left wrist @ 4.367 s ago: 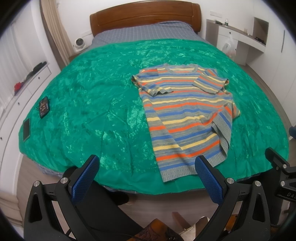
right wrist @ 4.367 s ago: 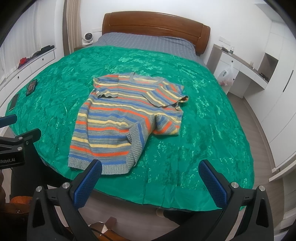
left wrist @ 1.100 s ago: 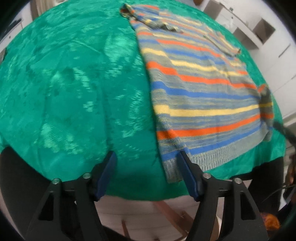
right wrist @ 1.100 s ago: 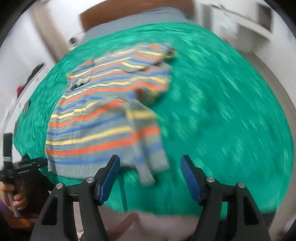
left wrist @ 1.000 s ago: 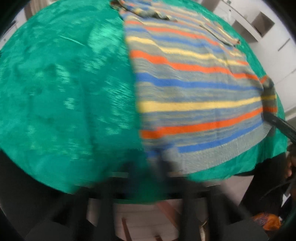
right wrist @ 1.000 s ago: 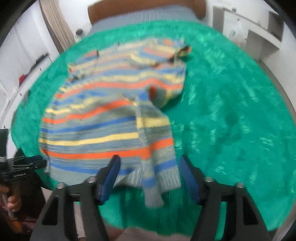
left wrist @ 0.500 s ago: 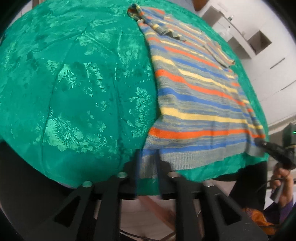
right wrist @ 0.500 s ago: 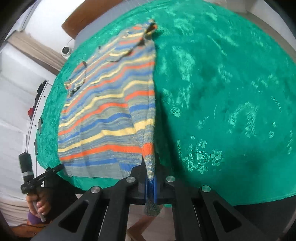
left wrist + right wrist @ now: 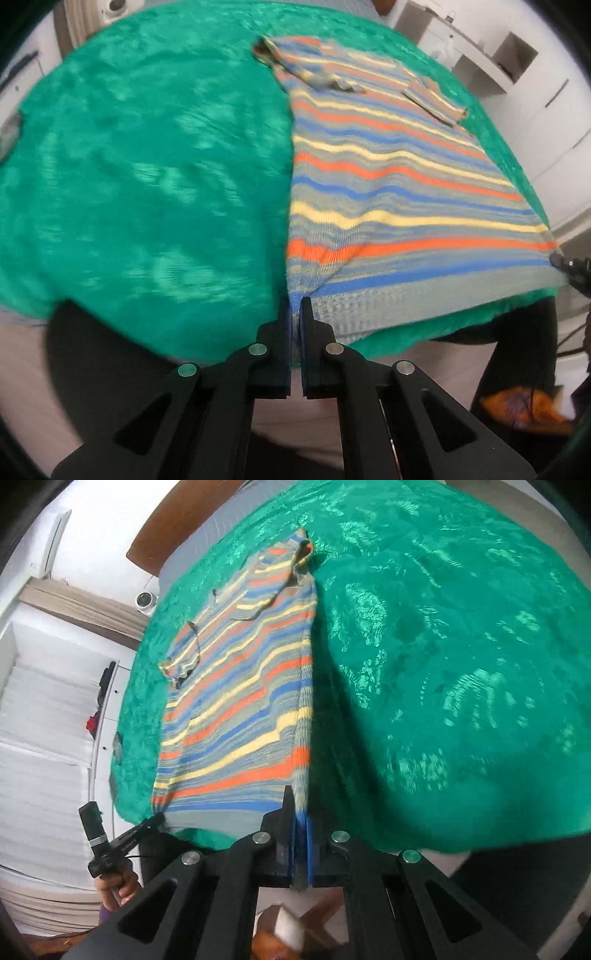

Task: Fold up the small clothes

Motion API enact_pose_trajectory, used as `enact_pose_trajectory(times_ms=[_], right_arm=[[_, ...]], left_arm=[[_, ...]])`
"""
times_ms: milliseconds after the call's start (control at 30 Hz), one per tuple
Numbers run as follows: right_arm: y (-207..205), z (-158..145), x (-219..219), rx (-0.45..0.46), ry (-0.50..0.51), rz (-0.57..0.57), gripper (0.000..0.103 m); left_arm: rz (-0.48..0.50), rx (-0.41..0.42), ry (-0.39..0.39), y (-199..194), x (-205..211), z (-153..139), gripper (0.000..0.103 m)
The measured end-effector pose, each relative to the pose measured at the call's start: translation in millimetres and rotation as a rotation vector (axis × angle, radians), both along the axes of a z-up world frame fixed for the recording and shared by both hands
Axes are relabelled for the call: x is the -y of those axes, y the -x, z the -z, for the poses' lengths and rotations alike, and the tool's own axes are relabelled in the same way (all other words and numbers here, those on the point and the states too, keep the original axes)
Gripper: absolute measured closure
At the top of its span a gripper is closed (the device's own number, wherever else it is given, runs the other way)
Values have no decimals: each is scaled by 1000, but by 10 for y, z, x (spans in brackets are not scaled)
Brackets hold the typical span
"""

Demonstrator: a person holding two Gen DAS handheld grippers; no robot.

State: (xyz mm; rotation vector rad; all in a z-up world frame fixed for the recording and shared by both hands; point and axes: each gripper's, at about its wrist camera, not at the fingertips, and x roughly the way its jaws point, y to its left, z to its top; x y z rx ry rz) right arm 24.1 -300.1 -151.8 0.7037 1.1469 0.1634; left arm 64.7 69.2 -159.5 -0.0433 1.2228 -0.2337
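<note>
A small striped knit sweater, grey with orange, yellow and blue bands, lies spread on a green bedspread, its sleeves folded over the chest at the far end. My left gripper is shut on the hem's left corner. My right gripper is shut on the hem's right corner; the sweater stretches away from it. The hem between both corners is lifted and pulled taut near the bed's front edge. Each gripper shows in the other's view: the right one, the left one.
The bedspread covers the whole bed, with a wooden headboard at the far end. White drawers run along the left wall. White desk and shelves stand at the right. Floor lies below the bed's front edge.
Both grippers went from open near the bed's front edge to shut on the hem corners. The hem is now lifted and stretched between them, and the side flap has opened out flat.
</note>
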Motion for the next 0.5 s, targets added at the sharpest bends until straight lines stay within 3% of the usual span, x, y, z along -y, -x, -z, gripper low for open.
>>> enact_pose_trajectory(times_ms=[100, 200, 267, 500], right_arm=[[-16, 217, -129, -70, 6, -23, 99], [-117, 759, -294, -190, 107, -46, 99], [-145, 984, -293, -225, 122, -30, 100], [-221, 1070, -394, -209, 186, -28, 100]], left_arm=[[9, -20, -86, -45, 107, 160, 102], [27, -80, -176, -112, 293, 539, 102], [14, -110, -214, -158, 373, 752, 102], [-40, -122, -222, -339, 478, 891, 101]])
